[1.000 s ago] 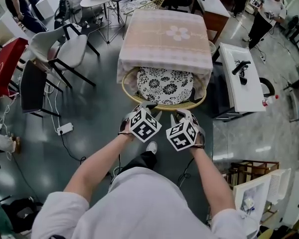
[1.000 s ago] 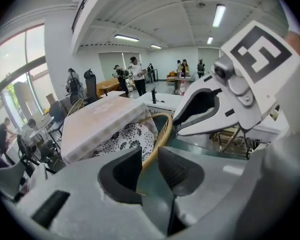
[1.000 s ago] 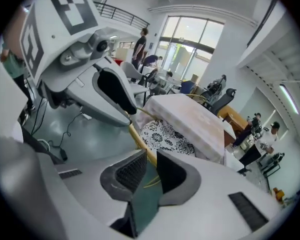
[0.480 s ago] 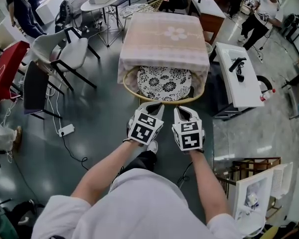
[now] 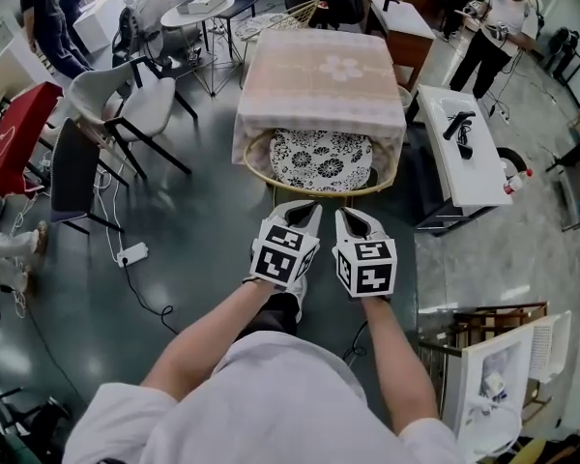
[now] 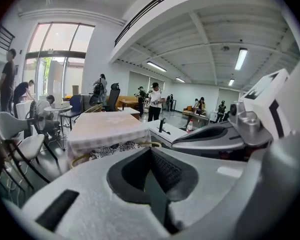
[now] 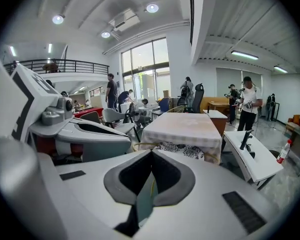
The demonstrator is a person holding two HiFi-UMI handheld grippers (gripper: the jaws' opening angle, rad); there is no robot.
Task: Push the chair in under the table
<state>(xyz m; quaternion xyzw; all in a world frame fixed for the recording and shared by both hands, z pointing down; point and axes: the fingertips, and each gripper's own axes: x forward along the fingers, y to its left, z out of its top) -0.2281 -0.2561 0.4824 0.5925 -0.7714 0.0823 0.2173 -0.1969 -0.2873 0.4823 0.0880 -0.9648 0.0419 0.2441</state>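
Chair point(image 5: 319, 190) sits fwd of both grippers, seat mostly tucked under the table point(image 5: 300, 95). Only its near curve sticks out past the cloth edge. Left gripper point(image 5: 304, 208) and right gripper point(image 5: 354, 215) hang side by side, close together, tips aimed at the chair's near rim but apart from it. A strip of floor point(image 5: 203, 220) shows btwn tips and rim.

Left gripper: jaws fully together, dark pads meeting along one seam, nothing btwn them. Right gripper: same, pinched closed, empty. Each carries a white cube w/ black square markers on top.

Materials:
- Chair = round, bowl-shaped seat of woven cane, pale yellow rim.
- In the bowl lies a cushion point(image 5: 321, 159), white fabric w/ black floral print. Its far part is hidden under the cloth.
- Table is rectangular, covered by a tablecloth point(image 5: 340, 67): pale pink, faint check bands, one white flower motif, hanging down over the sides.
- Floor is grey and glossy, w/ reflections.

Around:
- White side table point(image 5: 464, 177) to the right of the chair, w/ a black object point(image 5: 464, 129) lying on it.
- White shell chairs point(image 5: 126, 100) w/ black legs to the left.
- White power strip point(image 5: 128, 252) w/ cable on the floor.
- Ppl stand in the bg.
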